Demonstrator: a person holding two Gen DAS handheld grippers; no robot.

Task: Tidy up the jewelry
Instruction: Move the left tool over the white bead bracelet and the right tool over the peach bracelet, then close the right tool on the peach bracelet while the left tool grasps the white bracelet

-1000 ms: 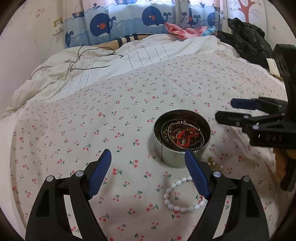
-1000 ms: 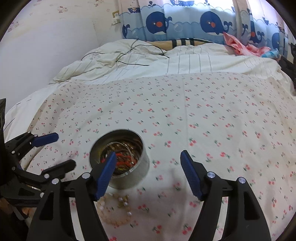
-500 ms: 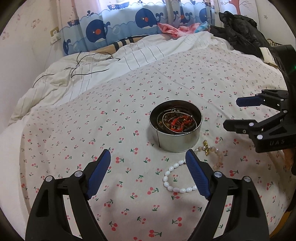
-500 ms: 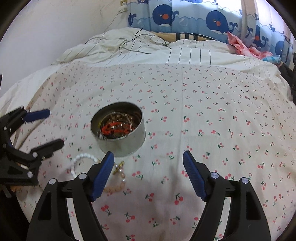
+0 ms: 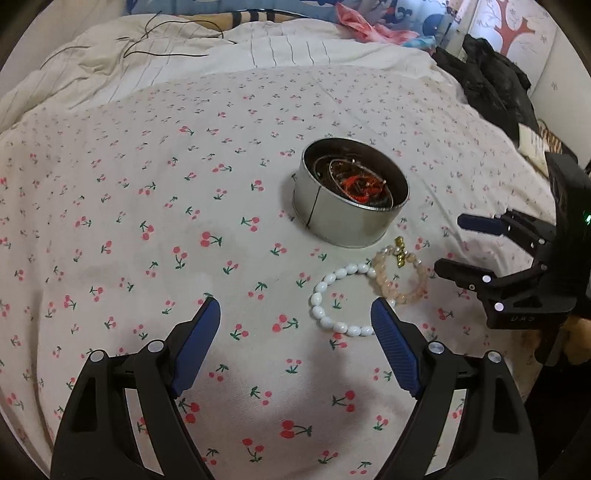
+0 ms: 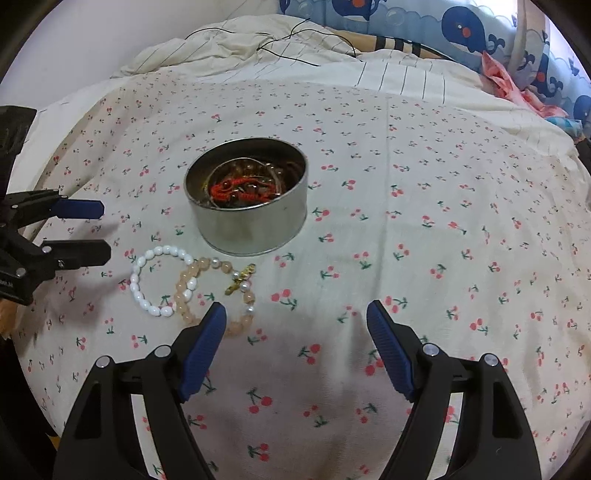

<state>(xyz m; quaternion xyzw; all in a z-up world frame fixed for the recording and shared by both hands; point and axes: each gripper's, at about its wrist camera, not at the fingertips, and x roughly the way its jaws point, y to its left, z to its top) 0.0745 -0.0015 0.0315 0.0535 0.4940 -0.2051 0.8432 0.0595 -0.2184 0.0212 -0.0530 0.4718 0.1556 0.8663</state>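
Observation:
A round metal tin [image 5: 351, 218] [image 6: 255, 225] stands on the cherry-print bedsheet and holds red and dark jewelry. A white bead bracelet [image 5: 334, 301] [image 6: 155, 280] and a peach bead bracelet with a gold charm [image 5: 402, 277] [image 6: 218, 291] lie overlapping on the sheet in front of the tin. My left gripper [image 5: 295, 314] [image 6: 99, 230] is open and empty, just short of the white bracelet. My right gripper [image 6: 295, 314] [image 5: 450, 243] is open and empty, above the sheet; its left finger is near the peach bracelet.
A crumpled striped duvet [image 5: 184, 62] with a thin black cable [image 6: 280, 44] lies at the back. Dark clothing [image 5: 491, 85] is piled at the bed's right. Whale-print curtains [image 6: 480, 33] and pink cloth [image 6: 517, 92] lie behind. Wall at left.
Both grippers have pulled back and tilted down from the tin. The two bracelets, partly hidden a second ago, now show fully in both views. Both grippers stay open.

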